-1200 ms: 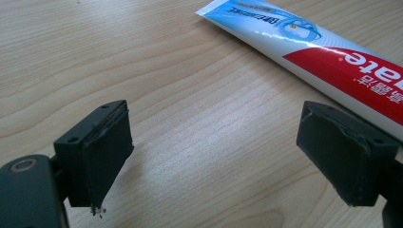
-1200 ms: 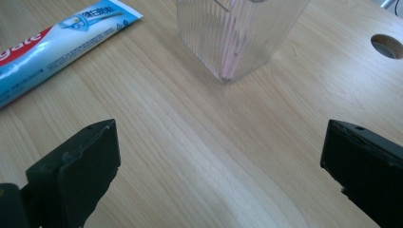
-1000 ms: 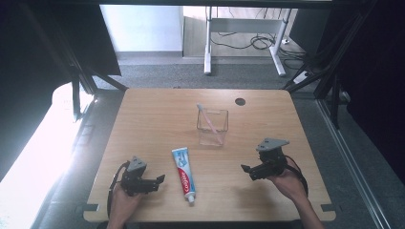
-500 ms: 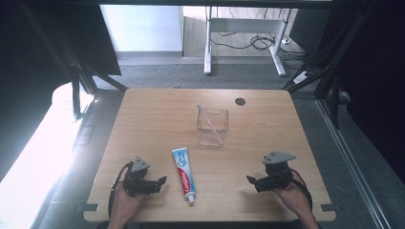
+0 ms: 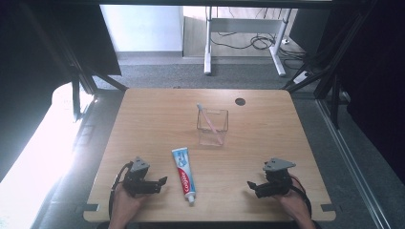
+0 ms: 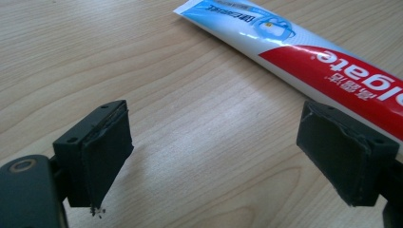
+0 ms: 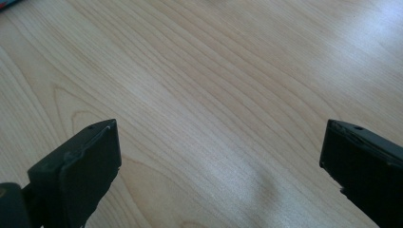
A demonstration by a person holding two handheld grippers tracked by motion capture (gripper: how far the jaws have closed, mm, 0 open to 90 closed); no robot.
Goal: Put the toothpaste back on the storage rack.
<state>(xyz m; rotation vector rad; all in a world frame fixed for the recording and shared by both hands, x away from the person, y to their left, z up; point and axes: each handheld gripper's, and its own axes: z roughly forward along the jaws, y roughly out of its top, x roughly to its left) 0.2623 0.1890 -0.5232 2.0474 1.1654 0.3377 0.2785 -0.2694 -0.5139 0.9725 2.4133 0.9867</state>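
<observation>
Lower left of the high view: left gripper (image 5: 161,182) on the table (image 5: 153,119), jaws spread wide, nothing between them. The toothpaste tube (image 5: 184,174) lies flat just beside its tips, lower centre, apparently not touching. Lower right: right gripper (image 5: 251,186), jaws likewise released, well apart from the tube. Farther up, frame centre: a clear square container (image 5: 212,128) holding a pink toothbrush (image 5: 209,119), leaning.

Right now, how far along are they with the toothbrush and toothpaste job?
One part looks done: the pink toothbrush already stands tilted in the clear cup. Nothing is in hand at present; the left hand-held gripper sits open beside the toothpaste tube, and the right hand-held gripper is open over bare table. The tube lies flat, ungrasped, so probably handling it is what remains.
</observation>
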